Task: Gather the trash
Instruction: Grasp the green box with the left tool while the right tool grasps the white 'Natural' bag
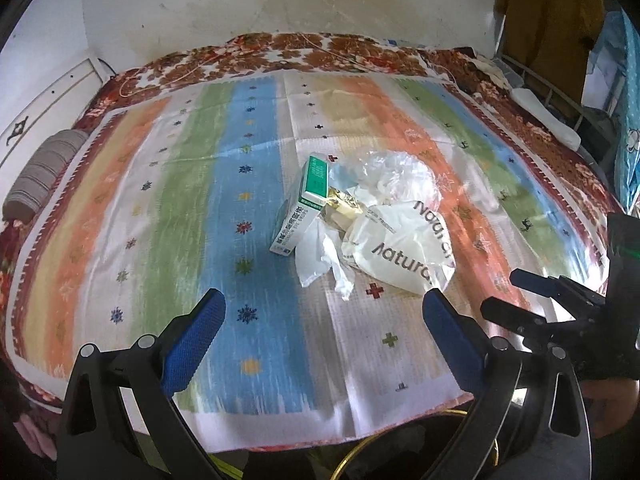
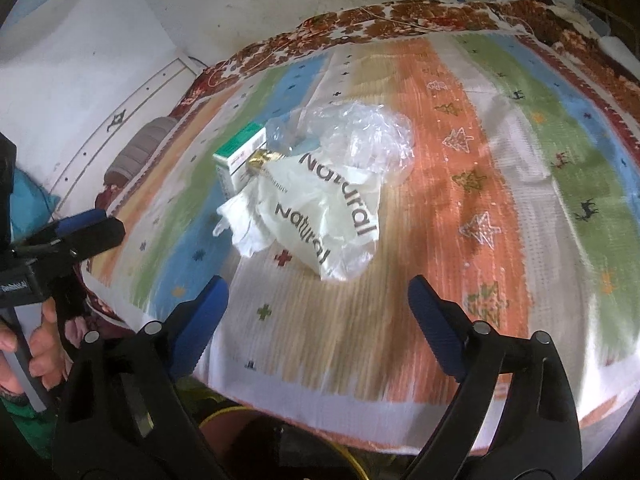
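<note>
A heap of trash lies mid-mat: a green-and-white carton [image 1: 308, 204], a gold wrapper [image 1: 344, 200], a crumpled clear plastic bag [image 1: 400, 172], a white bag printed "Natural" [image 1: 400, 248] and a crumpled white sheet [image 1: 324, 260]. My left gripper [image 1: 324, 306] hovers open just short of the heap, nothing between its blue pads. In the right wrist view the "Natural" bag [image 2: 320, 216], carton [image 2: 240, 156] and clear bag [image 2: 360, 132] lie ahead of my right gripper [image 2: 318, 292], which is open and empty. The right gripper [image 1: 514, 296] shows at the left view's right edge.
The striped mat [image 1: 160, 200] covers a bed with a floral blanket [image 1: 280, 56]. A grey rolled cushion [image 1: 44, 172] lies at the left by the wall. A metal bed rail [image 1: 560, 96] runs along the right. A yellow cable [image 1: 360, 452] loops below the near edge.
</note>
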The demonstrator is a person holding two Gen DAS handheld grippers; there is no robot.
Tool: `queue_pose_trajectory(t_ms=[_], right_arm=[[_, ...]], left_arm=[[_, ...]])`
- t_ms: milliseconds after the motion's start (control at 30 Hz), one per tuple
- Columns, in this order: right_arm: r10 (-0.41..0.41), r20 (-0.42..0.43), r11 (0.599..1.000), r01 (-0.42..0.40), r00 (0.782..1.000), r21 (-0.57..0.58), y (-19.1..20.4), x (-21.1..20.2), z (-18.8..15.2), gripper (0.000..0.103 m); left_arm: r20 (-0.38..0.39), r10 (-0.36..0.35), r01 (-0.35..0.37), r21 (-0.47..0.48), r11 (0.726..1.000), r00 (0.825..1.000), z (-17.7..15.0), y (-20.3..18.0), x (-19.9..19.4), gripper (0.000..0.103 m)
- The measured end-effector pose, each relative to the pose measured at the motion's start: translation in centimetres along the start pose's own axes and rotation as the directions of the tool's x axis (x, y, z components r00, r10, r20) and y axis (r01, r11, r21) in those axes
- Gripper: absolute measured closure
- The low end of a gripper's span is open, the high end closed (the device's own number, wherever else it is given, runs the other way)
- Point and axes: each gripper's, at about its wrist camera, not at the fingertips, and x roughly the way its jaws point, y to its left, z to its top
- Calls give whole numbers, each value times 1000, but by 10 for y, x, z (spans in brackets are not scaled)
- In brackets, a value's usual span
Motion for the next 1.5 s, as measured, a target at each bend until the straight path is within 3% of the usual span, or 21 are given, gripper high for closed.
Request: queue_pose_trajectory(t_ms=[600, 767, 800, 900, 1000, 1067, 1200, 1500], right_arm=[[22, -56, 997, -18, 998, 76, -29, 65, 28, 40], [58, -68, 994, -51, 996, 98, -35, 79, 27, 61], [60, -69, 994, -53, 996, 101, -36, 81, 26, 62], [71, -71, 992, -63, 995, 109, -37, 86, 24, 69], [74, -81, 993, -66, 994, 93, -35, 90, 20, 73], [86, -86, 993, -78, 993, 91, -35, 92, 19, 80], [107, -81, 990, -98, 991, 105, -36, 90, 17, 94], [81, -46, 992, -76, 996, 98, -29, 64, 3, 97]], left_arm=[[-56, 115, -108, 116, 987, 992, 45, -1, 69, 14], [-90, 148, -134, 148, 980, 985, 55, -2, 91, 21], [-101, 138, -122, 147, 981, 985, 56, -2, 94, 25], [-130, 86, -71, 116, 991, 988, 62, -3, 103, 26], [-142, 105, -88, 123, 989, 984, 65, -5, 113, 26], [-149, 126, -103, 148, 984, 981, 66, -9, 120, 35], [-137, 164, -141, 168, 976, 977, 68, -8, 127, 73], [-80, 114, -110, 61, 992, 990, 52, 10, 88, 78]])
